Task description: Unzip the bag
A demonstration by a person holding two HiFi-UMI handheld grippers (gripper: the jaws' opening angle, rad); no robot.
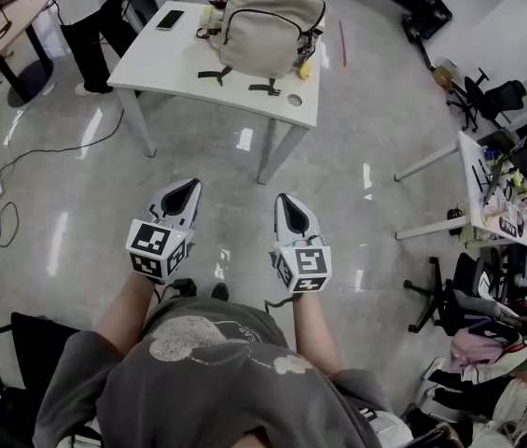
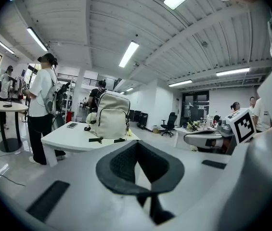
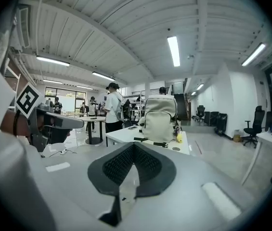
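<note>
A beige backpack (image 1: 270, 19) stands upright on a white table (image 1: 179, 59) far ahead of me; it also shows in the left gripper view (image 2: 111, 121) and the right gripper view (image 3: 160, 119). Its zip looks closed. My left gripper (image 1: 188, 187) and right gripper (image 1: 284, 200) hang side by side over the floor, well short of the table. Both are shut with nothing between the jaws. In each gripper view the dark pads (image 2: 138, 165) (image 3: 132, 170) meet at their tips.
A phone (image 1: 170, 19) lies on the table's far left and a small yellow object (image 1: 305, 67) beside the bag. A person (image 1: 90, 7) stands at the table's left. Cables (image 1: 20, 157) trail on the floor at left; desks and office chairs (image 1: 487, 96) crowd the right.
</note>
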